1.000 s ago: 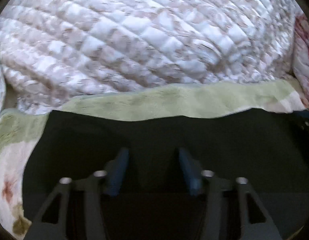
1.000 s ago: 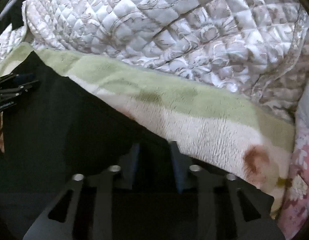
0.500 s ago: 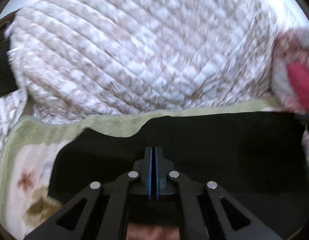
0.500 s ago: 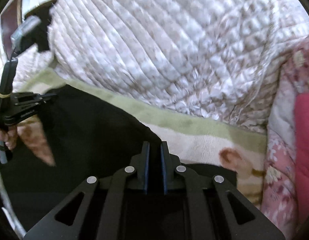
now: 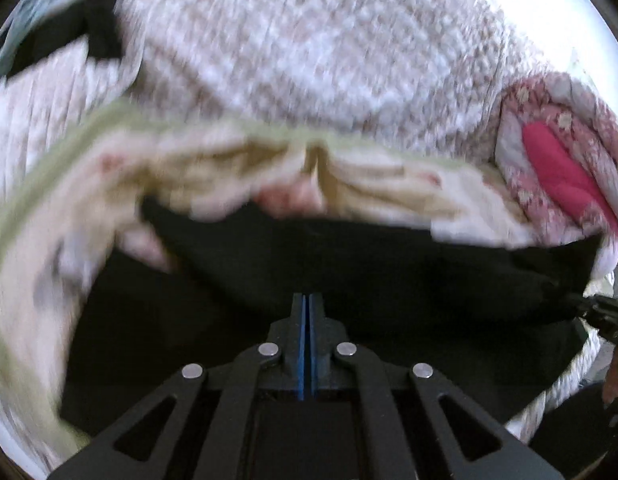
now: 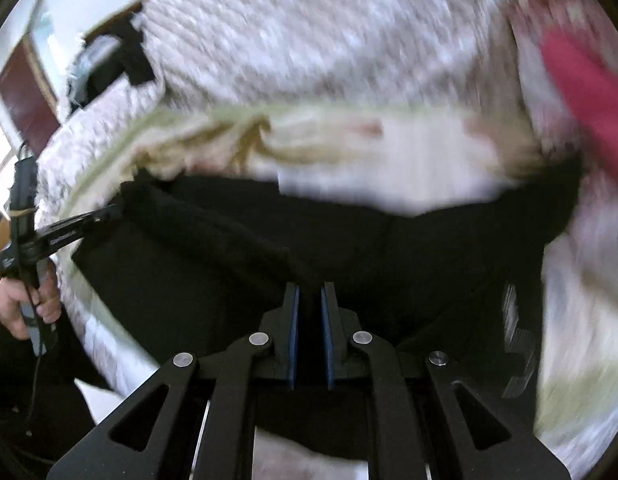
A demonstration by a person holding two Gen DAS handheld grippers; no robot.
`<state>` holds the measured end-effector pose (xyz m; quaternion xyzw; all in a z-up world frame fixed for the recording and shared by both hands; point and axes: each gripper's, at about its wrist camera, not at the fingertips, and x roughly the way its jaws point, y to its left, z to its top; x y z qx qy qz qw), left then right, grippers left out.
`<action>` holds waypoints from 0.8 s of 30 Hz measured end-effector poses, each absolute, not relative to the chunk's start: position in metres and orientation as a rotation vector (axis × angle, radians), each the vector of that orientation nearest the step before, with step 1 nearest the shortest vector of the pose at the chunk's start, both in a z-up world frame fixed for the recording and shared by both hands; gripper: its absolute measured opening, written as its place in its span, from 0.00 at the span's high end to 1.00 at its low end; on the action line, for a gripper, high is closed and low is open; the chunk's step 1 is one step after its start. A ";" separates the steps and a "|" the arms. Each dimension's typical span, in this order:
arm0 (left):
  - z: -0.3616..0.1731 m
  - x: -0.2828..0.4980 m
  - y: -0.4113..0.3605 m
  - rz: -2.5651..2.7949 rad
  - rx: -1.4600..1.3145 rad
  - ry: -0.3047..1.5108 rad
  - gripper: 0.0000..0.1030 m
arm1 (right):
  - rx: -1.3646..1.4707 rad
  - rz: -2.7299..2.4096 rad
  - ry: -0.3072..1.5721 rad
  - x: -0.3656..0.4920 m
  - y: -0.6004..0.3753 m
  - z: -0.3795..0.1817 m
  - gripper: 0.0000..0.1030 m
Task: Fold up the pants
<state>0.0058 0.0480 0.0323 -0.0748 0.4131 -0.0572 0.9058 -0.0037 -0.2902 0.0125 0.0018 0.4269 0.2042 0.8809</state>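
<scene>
**A:** Right at the tips of both claws hang the black pants [image 5: 389,280], stretched side to side between them above the flowered fleece blanket [image 5: 369,188]. Long axis runs across the picture, one end to each hand.

**B:** And the grips? The left gripper [image 5: 308,312] has its blue pads pressed flat together, dark cloth pinched at the tips. The right gripper [image 6: 309,304] shows a narrow slot, packed with thicker black fabric, so that's clamped too.

**A:** Neither hand is nearer, then; each owns an edge. I'd judge the coming fold depends on carrying that spanned edge evenly over the cloth below.

**B:** Views differ nicely. The right wrist camera catches the left hand [image 6: 17,304] on its handle and that claw biting the pants' far corner. The left wrist camera only glimpses the other tool at the frame's right edge.

**A:** Quilted bedspread [image 6: 329,40] beyond, everything smeared with blur.
</scene>
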 end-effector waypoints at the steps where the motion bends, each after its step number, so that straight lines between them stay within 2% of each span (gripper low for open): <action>1: 0.023 -0.001 0.048 -0.119 -0.153 0.887 0.98 | 0.038 0.419 0.930 -0.005 -0.292 0.001 0.87; 2: 0.017 -0.005 0.048 -0.116 -0.148 0.913 0.98 | 0.065 0.403 0.970 -0.007 -0.294 -0.010 0.82; 3: 0.011 -0.010 0.049 -0.109 -0.148 0.936 0.98 | 0.091 0.387 0.999 -0.011 -0.297 -0.020 0.81; 6: 0.009 -0.022 0.055 -0.098 -0.168 0.951 0.97 | 0.160 0.380 0.950 -0.025 -0.302 -0.018 0.75; 10: 0.024 -0.026 0.061 -0.078 -0.180 0.904 0.92 | 0.239 0.365 0.887 -0.044 -0.311 -0.014 0.58; 12: 0.032 -0.017 0.059 -0.074 -0.168 0.881 0.76 | 0.281 0.347 0.868 -0.052 -0.317 -0.015 0.57; 15: 0.043 0.005 0.051 -0.069 -0.155 0.850 0.58 | 0.348 0.297 0.846 -0.058 -0.330 -0.014 0.56; 22: 0.028 0.069 0.025 -0.006 -0.044 0.886 0.55 | 0.478 0.169 0.823 -0.062 -0.359 -0.017 0.54; 24: 0.016 0.085 0.020 0.018 -0.014 0.910 0.55 | 0.512 0.126 0.828 -0.061 -0.367 -0.019 0.49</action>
